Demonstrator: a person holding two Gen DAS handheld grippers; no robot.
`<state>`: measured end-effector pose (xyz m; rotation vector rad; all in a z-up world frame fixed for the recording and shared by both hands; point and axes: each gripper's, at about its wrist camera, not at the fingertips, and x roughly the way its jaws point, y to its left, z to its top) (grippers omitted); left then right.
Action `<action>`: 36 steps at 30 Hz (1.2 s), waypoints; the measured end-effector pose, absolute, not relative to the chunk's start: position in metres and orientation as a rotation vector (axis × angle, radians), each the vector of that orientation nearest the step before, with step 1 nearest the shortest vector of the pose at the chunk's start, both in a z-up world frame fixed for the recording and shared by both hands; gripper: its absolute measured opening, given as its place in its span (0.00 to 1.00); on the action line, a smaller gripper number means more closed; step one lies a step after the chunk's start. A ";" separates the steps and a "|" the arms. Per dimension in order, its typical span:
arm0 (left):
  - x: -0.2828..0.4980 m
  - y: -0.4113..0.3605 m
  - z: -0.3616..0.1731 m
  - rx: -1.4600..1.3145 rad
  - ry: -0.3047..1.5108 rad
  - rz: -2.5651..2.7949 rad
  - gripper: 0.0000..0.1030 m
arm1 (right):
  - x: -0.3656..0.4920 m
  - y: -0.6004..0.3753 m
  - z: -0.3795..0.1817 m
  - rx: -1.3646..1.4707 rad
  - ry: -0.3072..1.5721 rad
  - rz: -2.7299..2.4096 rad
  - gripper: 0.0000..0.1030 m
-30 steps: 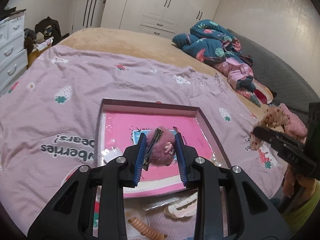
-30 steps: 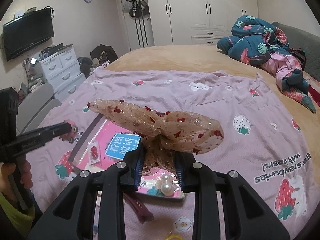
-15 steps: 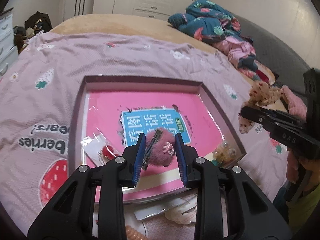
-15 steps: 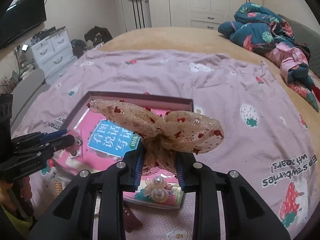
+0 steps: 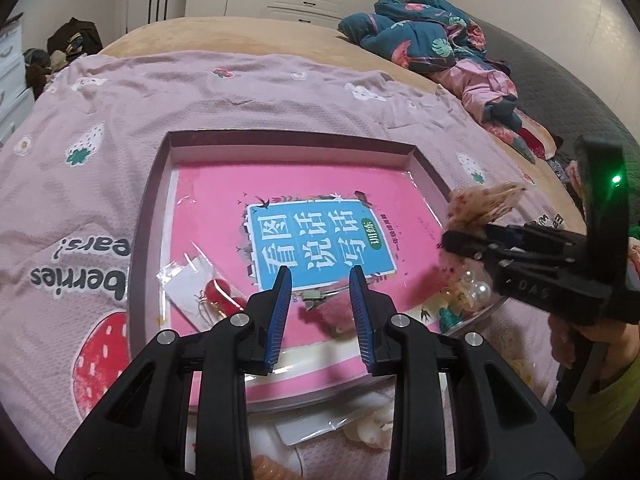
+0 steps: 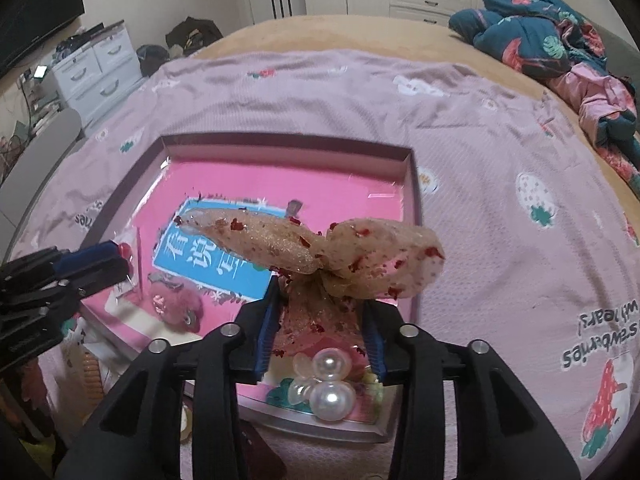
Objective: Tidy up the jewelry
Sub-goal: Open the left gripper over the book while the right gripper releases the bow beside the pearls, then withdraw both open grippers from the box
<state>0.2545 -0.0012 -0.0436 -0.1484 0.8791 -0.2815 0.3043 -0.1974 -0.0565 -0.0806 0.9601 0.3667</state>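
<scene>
Left wrist view
Your left gripper [image 5: 318,294]: its jaws stand apart, with nothing pinched.
Fuzzy pink hair clip [image 5: 334,312]: it lies on the pink book cover inside the shallow box [image 5: 288,138], just below your fingertips and slightly toward the right blue pad, not pressed by either pad. It looks set down.
Packet of red earrings [image 5: 212,292]: it rests in the box to the left of the clip, clear of your fingers.
Your right gripper [image 5: 466,236]: it comes in from the right edge over the box's near right corner, with sheer fabric showing at its tip.

Right wrist view
Your right gripper [image 6: 320,312]: its jaws have just been opening. The knot of the sheer sequinned bow [image 6: 316,252] sits between the pads, and a gap shows on the right side, so I judge the bow is no longer squeezed.
Bow's long axis: it runs left to right across your fingers, with its tails hanging down between them toward the box floor.
Pearl hair clip [image 6: 326,380]: it lies in the box's near right corner, directly under your right gripper and below the bow's tails.
Key relation: the bow hangs straight over the pearl clip, so a release here would likely drop it on top. The free pink floor lies farther ahead and to the left.
Your left gripper [image 6: 94,262]: it sits at the left edge, beside the fuzzy clip.
</scene>
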 end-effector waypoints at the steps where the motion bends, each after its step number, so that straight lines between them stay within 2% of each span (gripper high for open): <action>1: 0.253 -0.001 -0.043 -0.149 0.879 -0.280 0.22 | 0.303 -0.196 -0.057 -0.077 0.960 0.368 0.47; 3: 0.251 0.001 -0.042 -0.146 0.876 -0.278 0.23 | 0.297 -0.195 -0.056 -0.079 0.947 0.372 0.53; 5: 0.250 0.003 -0.040 -0.147 0.873 -0.273 0.28 | 0.292 -0.196 -0.052 -0.078 0.928 0.361 0.69; 6: 0.249 0.003 -0.039 -0.150 0.871 -0.273 0.28 | 0.289 -0.198 -0.050 -0.070 0.917 0.358 0.72; 9: 0.245 0.006 -0.035 -0.148 0.861 -0.267 0.30 | 0.279 -0.204 -0.042 -0.045 0.892 0.352 0.74; 11: 0.243 0.008 -0.033 -0.152 0.856 -0.266 0.35 | 0.270 -0.211 -0.035 -0.023 0.863 0.341 0.79; 14: 0.239 0.010 -0.027 -0.149 0.841 -0.263 0.37 | 0.257 -0.220 -0.025 0.008 0.823 0.330 0.85; 19: 0.229 0.018 -0.018 -0.158 0.815 -0.247 0.47 | 0.239 -0.234 -0.011 0.040 0.770 0.307 0.86; 24: 0.216 0.027 -0.003 -0.144 0.764 -0.208 0.62 | 0.223 -0.247 0.005 0.061 0.715 0.285 0.89; 28: 0.203 0.033 0.014 -0.122 0.706 -0.163 0.85 | 0.213 -0.256 0.017 0.067 0.672 0.266 0.91; 31: 0.193 0.038 0.025 -0.122 0.673 -0.134 0.91 | 0.205 -0.262 0.026 0.076 0.642 0.258 0.92; 36: 0.181 0.046 0.041 -0.129 0.631 -0.118 0.91 | 0.195 -0.268 0.036 0.086 0.615 0.257 0.92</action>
